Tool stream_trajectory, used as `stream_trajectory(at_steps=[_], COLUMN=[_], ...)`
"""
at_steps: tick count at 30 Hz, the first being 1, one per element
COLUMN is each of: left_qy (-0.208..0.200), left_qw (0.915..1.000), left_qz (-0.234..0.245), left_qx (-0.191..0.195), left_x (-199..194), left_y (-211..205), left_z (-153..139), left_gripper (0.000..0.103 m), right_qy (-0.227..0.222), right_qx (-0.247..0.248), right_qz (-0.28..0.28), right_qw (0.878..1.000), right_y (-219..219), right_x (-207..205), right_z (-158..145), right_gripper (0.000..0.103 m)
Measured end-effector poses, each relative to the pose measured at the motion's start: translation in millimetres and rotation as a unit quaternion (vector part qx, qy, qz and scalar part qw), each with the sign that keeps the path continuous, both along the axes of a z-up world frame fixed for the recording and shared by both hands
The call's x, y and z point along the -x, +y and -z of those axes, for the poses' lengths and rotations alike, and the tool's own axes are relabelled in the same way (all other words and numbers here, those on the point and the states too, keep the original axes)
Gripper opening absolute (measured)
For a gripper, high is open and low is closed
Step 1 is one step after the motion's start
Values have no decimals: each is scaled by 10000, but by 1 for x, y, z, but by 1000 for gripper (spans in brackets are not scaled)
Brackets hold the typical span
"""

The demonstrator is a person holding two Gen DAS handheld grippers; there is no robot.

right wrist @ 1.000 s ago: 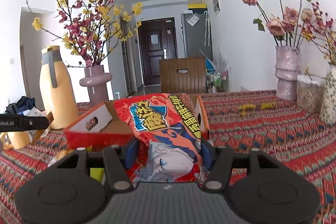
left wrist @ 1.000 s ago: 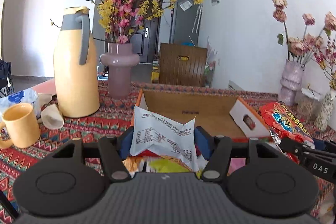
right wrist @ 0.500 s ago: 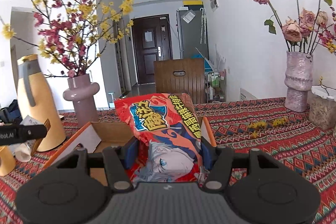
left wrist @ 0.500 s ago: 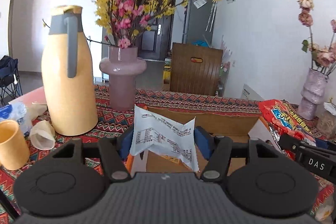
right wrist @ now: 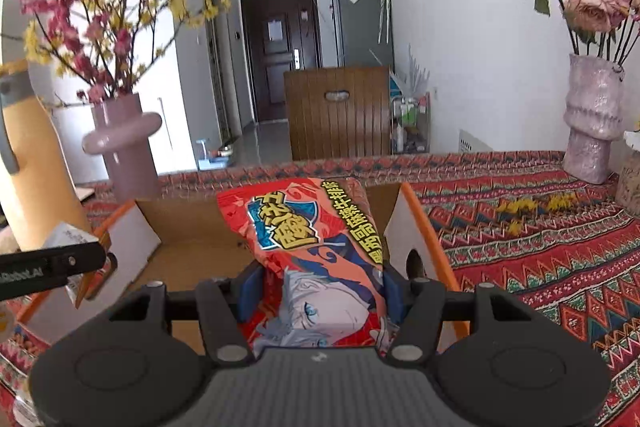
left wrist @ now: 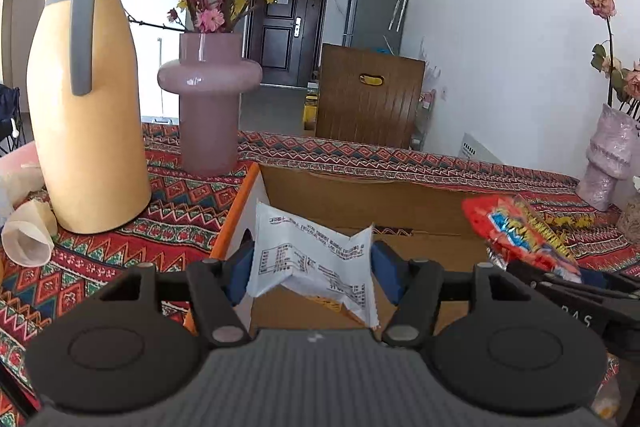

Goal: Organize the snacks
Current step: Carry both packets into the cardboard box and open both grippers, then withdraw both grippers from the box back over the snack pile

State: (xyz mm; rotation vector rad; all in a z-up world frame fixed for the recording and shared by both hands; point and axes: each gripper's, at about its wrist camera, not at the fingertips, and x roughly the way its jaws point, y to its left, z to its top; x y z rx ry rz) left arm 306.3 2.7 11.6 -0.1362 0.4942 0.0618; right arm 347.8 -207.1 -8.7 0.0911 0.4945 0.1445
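An open cardboard box (left wrist: pixel 360 195) with orange edges lies on the patterned tablecloth. My left gripper (left wrist: pixel 313 255) hangs over the box's left half. Its jaws are opening, and a white snack packet (left wrist: pixel 304 251) printed with small text still sits between the blue pads (left wrist: pixel 240 267). My right gripper (right wrist: pixel 316 279) is shut on a red snack bag (right wrist: pixel 304 223) with a cartoon face, above the box (right wrist: pixel 192 223). In the left wrist view the red bag (left wrist: pixel 520 231) is on the right.
A tall yellow jug (left wrist: pixel 88 107) and a pink vase of blossoms (left wrist: pixel 208 99) stand left of the box. Paper cups (left wrist: pixel 28 235) lie by the jug. A pale vase of dried roses (right wrist: pixel 592 123) stands far right. A wooden chair back (left wrist: pixel 368 99) is behind the table.
Both grippers moved forward with their packets until they were over the box. The jug and pink vase came closer. The left gripper's finger links shifted as its jaws began spreading.
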Motion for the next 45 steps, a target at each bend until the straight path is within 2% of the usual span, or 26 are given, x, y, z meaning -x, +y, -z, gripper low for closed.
stream_trajectory(at_steps=[2, 4, 5, 6, 8, 18, 25, 31, 37, 45], left_qy=[-98, -201, -275, -365, -418, -375, -654, -677, -437, 57], left_qw=[9999, 9997, 9995, 9991, 9989, 9991, 9975, 9976, 9990, 9998], left_qz=[-19, -36, -65, -119, -98, -113, -274, -107, -48, -152], left_qx=[91, 107, 137, 151, 193, 152, 47, 63, -89, -124], left_x=[3, 7, 10, 13, 17, 23, 54, 86, 115, 138], left_y=[3, 5, 5, 5, 7, 5, 2, 12, 23, 46], left_z=[0, -3, -4, -6, -8, -17, -43, -51, -35, 5], left_gripper=[83, 94, 103, 103, 103, 103, 103, 103, 103, 103], right_qy=[73, 54, -2, -69, -241, -481, -802, -1018, -1001, -499], right_qx=[-19, -35, -89, -138, -229, -396, -406, -442, -136, 31], right_qz=[-2, 45, 71, 89, 136, 130, 11, -105, -162, -39], right_qw=[10000, 10000, 9999, 9998, 9994, 9980, 9960, 9938, 9948, 9987], right_y=[0, 0, -3, -5, -9, -16, -19, -35, -52, -72], right_x=[-2, -1, 3, 5, 13, 24, 46, 84, 123, 157], right_z=[4, 4, 3, 1, -4, -12, -32, -49, -39, -1], right_gripper=[62, 72, 86, 96, 103, 103, 103, 103, 103, 103])
